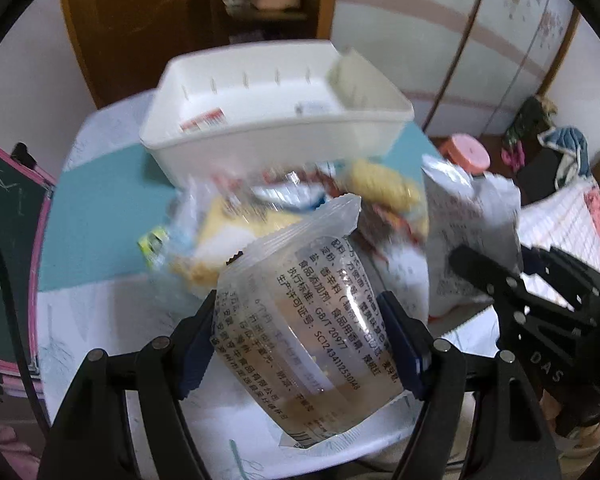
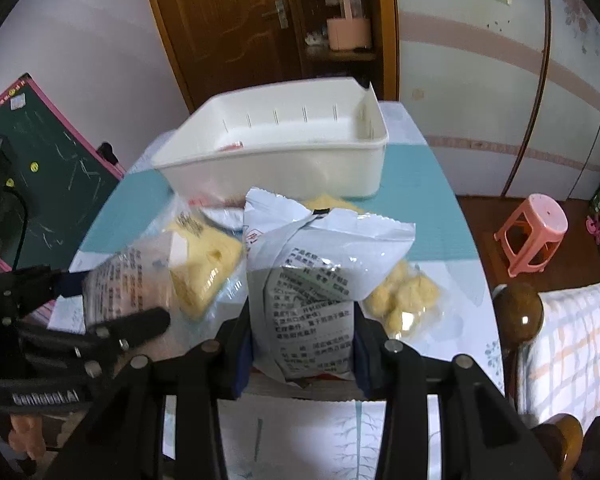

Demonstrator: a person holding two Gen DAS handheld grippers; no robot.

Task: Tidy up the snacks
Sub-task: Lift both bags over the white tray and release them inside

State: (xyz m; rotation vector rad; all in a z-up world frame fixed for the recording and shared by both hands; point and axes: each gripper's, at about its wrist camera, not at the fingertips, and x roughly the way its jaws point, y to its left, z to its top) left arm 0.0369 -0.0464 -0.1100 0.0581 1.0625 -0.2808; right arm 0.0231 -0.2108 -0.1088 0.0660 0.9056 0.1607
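Now both grippers carry a packet: the left gripper [image 1: 300, 344] pinches a clear printed snack bag [image 1: 300, 320], the right gripper [image 2: 302, 356] a silvery one [image 2: 312, 292]. Next, I judge, each must travel toward twelve o'clock and release over the white bin [image 2: 284, 168] beyond the remaining snack pile [image 2: 204, 264].

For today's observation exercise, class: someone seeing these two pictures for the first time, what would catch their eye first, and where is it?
First, the two held snacks: the left claw grips a clear printed packet right in the foreground, and the right claw clamps a silvery white packet. Behind them, a large white bin sits on the far side of the table, with yellow snack bags heaped in front of it.
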